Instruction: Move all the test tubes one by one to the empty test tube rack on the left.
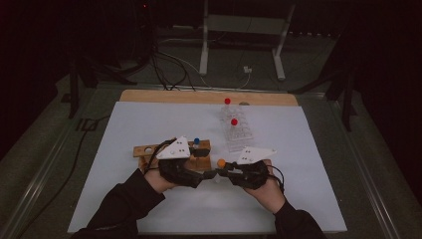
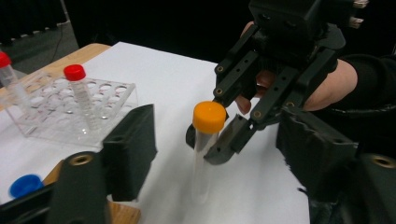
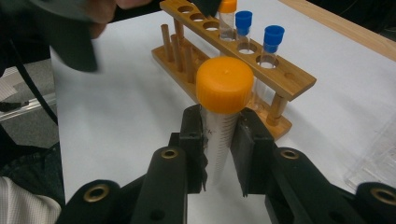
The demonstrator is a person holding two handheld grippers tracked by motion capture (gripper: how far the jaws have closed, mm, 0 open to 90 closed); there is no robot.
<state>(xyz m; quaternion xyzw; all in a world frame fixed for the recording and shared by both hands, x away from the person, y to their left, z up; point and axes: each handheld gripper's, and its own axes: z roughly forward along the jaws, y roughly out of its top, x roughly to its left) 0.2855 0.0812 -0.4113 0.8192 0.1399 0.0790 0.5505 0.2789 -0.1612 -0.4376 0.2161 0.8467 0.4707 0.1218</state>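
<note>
Right tool [image 3: 218, 154] clamps the orange-capped tube [image 3: 223, 112], seemingly upright.

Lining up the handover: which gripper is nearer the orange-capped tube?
Right. The right gripper is shut on the orange-capped tube just under its cap; the left gripper is open, its jaws either side without touching it.
</note>
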